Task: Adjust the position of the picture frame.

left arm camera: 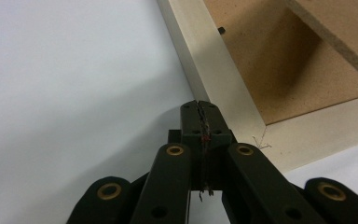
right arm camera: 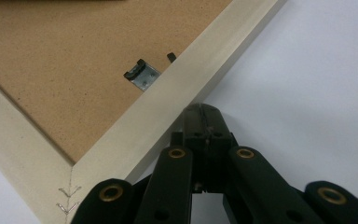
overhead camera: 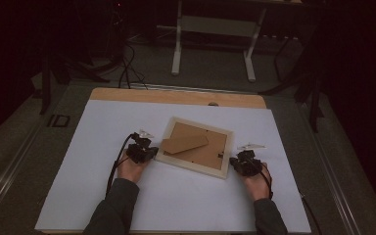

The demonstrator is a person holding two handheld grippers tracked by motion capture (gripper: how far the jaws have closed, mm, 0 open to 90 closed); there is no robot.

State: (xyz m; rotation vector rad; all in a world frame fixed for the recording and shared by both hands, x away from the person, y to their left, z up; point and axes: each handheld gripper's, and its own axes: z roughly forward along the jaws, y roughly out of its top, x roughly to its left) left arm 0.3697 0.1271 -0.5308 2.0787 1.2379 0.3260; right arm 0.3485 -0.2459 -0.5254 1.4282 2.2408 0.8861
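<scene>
A picture frame (overhead camera: 196,145) is laid face down mid-desk (overhead camera: 176,196), its back stand raised. The left gripper (overhead camera: 149,152) and right gripper (overhead camera: 236,162) are pressed against opposite frame edges, fingers fully closed, nothing held.

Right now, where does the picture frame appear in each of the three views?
High view: the picture frame lies face down at the middle of the white table, between the two tools.
Left gripper view: its pale corner fills the upper right, just beyond the shut left tool.
Right gripper view: it crosses the upper left, by the shut right tool.
Shared landmark: the brown backing board.
</scene>
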